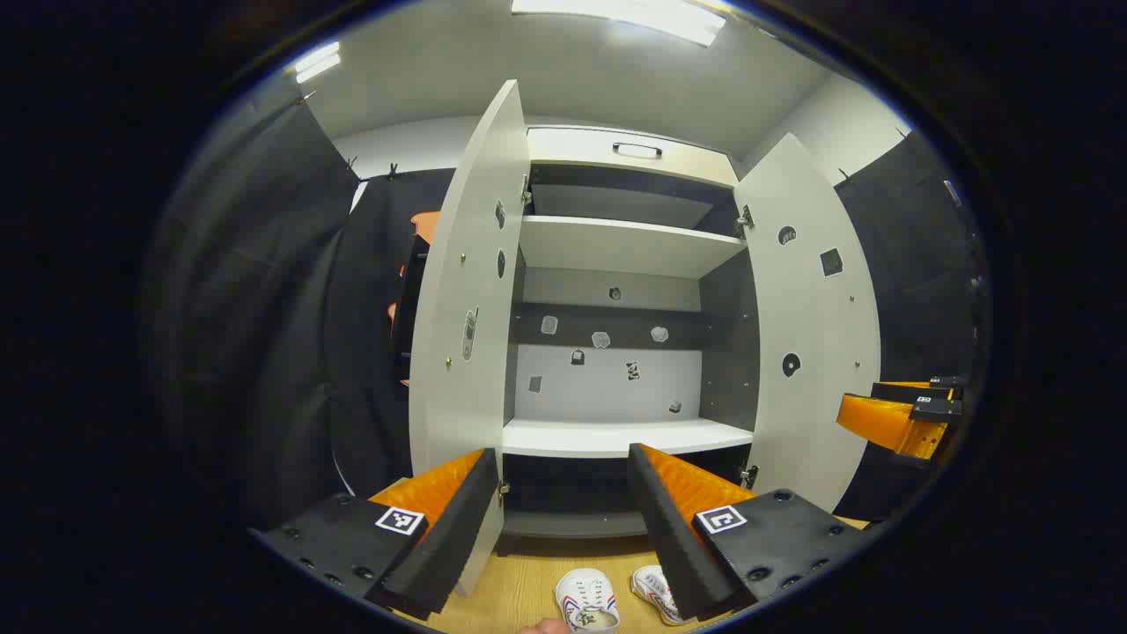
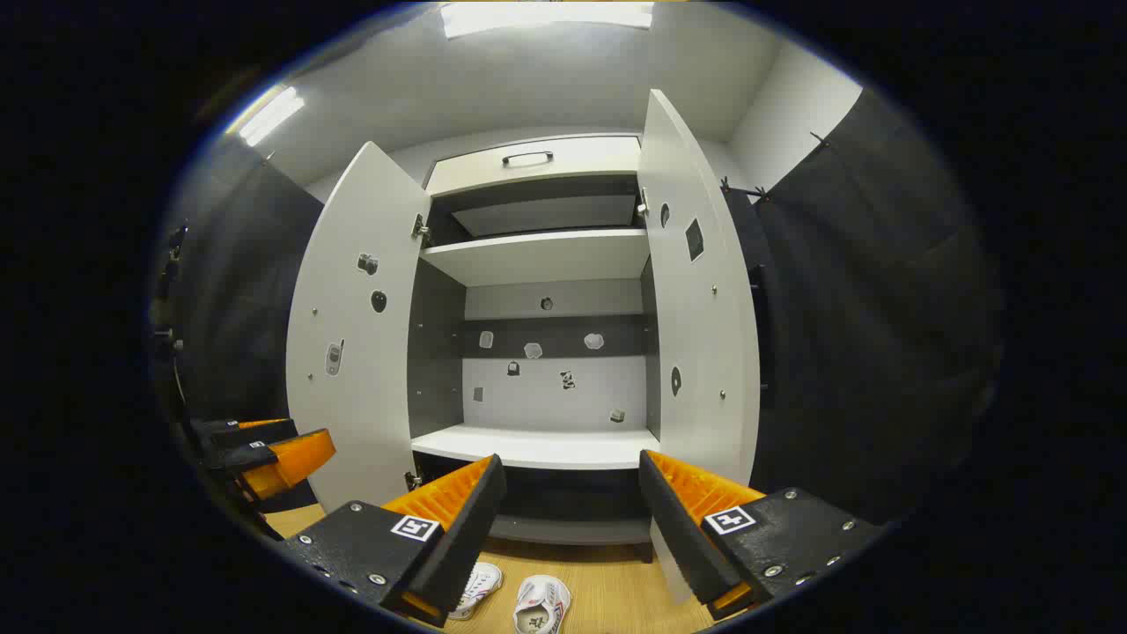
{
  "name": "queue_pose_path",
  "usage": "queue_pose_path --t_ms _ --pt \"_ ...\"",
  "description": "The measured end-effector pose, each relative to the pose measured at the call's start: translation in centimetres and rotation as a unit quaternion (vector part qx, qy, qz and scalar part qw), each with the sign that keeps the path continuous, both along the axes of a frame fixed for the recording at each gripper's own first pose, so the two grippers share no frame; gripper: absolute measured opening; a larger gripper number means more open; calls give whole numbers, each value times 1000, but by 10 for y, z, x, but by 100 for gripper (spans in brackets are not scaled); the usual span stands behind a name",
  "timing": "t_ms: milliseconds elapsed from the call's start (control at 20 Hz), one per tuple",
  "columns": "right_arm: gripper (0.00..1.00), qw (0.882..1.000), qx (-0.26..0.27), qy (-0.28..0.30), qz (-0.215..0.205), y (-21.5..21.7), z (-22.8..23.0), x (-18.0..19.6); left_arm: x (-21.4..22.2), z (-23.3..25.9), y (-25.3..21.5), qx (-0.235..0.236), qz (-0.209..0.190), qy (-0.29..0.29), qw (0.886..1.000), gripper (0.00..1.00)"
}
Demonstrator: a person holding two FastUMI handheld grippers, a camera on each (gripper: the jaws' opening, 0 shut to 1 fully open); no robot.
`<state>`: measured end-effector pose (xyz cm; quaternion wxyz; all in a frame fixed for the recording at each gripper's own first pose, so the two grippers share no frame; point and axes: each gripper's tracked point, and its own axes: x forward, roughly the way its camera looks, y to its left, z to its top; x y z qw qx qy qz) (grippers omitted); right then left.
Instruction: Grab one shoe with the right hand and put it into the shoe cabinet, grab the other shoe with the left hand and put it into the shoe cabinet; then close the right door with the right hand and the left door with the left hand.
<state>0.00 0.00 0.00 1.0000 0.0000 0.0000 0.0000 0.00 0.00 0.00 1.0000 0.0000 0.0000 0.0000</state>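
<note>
A white shoe cabinet [image 1: 616, 246] [image 2: 541, 255] stands ahead with both doors swung wide: left door [image 1: 467, 291] [image 2: 357, 335], right door [image 1: 814, 326] [image 2: 700, 299]. Its shelves [image 1: 621, 438] [image 2: 537, 447] hold nothing. Two white shoes lie side by side on the wooden floor before it: one [image 1: 587, 600] [image 2: 543, 606] and the other [image 1: 656, 592] [image 2: 475, 588]. My left gripper [image 1: 563, 515] is open, held above the shoes. My right gripper [image 2: 570, 519] is open too, likewise above them. Each view catches the other gripper off to its side [image 1: 907, 414] [image 2: 255, 449].
Black cloth walls [image 1: 273, 308] [image 2: 872, 308] close in the booth on both sides. A drawer with a handle [image 1: 637, 150] [image 2: 528, 158] tops the cabinet. The light wooden floor [image 1: 519, 590] [image 2: 616, 599] runs up to the cabinet's base.
</note>
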Motion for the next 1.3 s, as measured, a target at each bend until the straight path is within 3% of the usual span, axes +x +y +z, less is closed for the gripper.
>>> queue_pose_path --t_ms 1300 --pt "94 1000 1 4 -14 -4 -8 15 12 5 -6 -9 -10 -11 1000 94"
